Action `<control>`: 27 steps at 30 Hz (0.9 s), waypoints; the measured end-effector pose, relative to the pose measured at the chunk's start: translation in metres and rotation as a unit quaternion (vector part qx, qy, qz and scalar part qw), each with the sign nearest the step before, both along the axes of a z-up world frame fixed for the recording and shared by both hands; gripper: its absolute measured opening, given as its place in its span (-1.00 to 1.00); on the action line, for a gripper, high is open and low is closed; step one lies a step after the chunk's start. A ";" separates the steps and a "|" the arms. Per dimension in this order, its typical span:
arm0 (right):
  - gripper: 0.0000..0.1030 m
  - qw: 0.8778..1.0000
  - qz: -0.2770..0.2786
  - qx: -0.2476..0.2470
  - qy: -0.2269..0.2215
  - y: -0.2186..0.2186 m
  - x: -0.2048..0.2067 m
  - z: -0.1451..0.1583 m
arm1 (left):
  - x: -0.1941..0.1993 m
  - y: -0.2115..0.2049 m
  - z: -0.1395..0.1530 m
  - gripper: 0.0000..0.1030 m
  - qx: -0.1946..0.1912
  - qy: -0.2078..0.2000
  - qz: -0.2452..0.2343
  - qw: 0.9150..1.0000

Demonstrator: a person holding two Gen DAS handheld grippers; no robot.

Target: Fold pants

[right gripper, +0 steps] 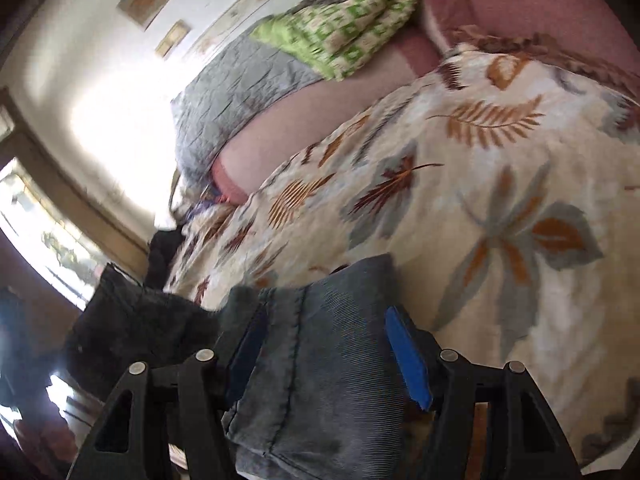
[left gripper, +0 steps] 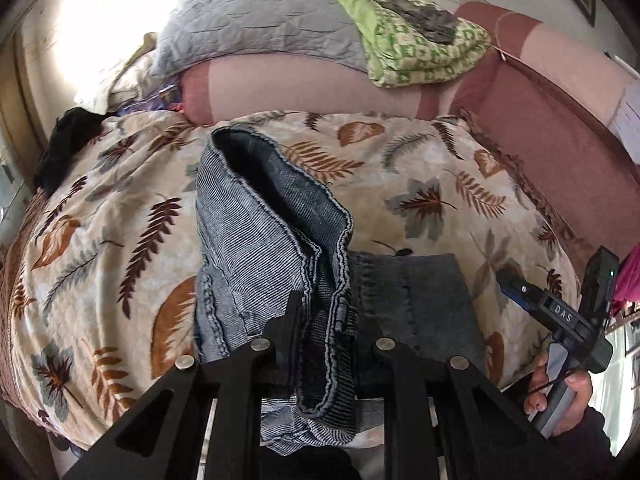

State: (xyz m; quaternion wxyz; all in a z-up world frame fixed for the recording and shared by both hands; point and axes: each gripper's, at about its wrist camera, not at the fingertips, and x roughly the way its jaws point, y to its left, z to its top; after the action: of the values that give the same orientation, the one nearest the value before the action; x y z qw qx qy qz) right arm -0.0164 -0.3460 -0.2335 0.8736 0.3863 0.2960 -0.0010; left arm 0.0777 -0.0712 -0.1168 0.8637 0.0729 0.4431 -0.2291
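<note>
On the leaf-print bed, your left gripper pinches the jeans, lifting a leg mid-fold; your right gripper straddles denim, unclamped; next, carry the leg across.

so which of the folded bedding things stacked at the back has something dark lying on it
The green-and-white patterned quilt, at the right of the stack. A dark grey crumpled cloth lies on top of it; the plain grey quilted pillow beside it has nothing on it.

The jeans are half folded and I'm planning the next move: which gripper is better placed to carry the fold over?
Probably left. The left gripper is shut on the jeans, lifted off the leaf-print bedspread; the right gripper's jaws look open.
</note>
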 end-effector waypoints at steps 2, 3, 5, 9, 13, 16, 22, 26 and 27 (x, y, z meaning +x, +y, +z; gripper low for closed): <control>0.27 0.999 -0.023 0.031 -0.001 -0.020 -0.008 -0.004 | -0.006 -0.029 -0.009 -0.63 0.001 0.010 -0.027 1.000; 0.27 0.998 -0.035 0.049 0.000 -0.031 -0.013 -0.007 | -0.009 -0.044 -0.015 -0.63 0.004 0.016 -0.040 0.999; 0.27 0.995 -0.055 0.077 0.005 -0.049 -0.018 -0.014 | -0.016 -0.073 -0.028 -0.64 0.006 0.032 -0.065 0.997; 0.27 0.988 -0.099 0.119 0.013 -0.079 -0.033 -0.026 | -0.033 -0.126 -0.064 -0.73 0.017 0.054 -0.100 0.993; 0.28 0.985 -0.118 0.125 0.020 -0.092 -0.039 -0.031 | -0.046 -0.160 -0.107 -0.73 0.040 0.075 -0.104 0.991; 0.28 0.987 -0.115 0.111 0.027 -0.090 -0.036 -0.030 | -0.061 -0.170 -0.124 -0.73 0.057 0.066 -0.109 0.990; 0.28 0.990 -0.106 0.093 0.031 -0.082 -0.030 -0.029 | -0.076 -0.161 -0.099 -0.73 0.037 0.023 -0.118 0.992; 0.28 0.991 -0.099 0.081 0.034 -0.074 -0.026 -0.028 | -0.084 -0.155 -0.077 -0.72 0.006 -0.020 -0.128 0.992; 0.28 0.992 -0.099 0.076 0.036 -0.073 -0.025 -0.028 | -0.081 -0.157 -0.083 -0.72 0.015 -0.011 -0.133 0.991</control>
State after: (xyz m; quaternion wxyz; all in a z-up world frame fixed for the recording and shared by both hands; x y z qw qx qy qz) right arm -0.0417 -0.4187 -0.2618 0.8260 0.4789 0.2868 -0.0785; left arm -0.0037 -0.2286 -0.2003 0.8292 0.1461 0.4236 -0.3342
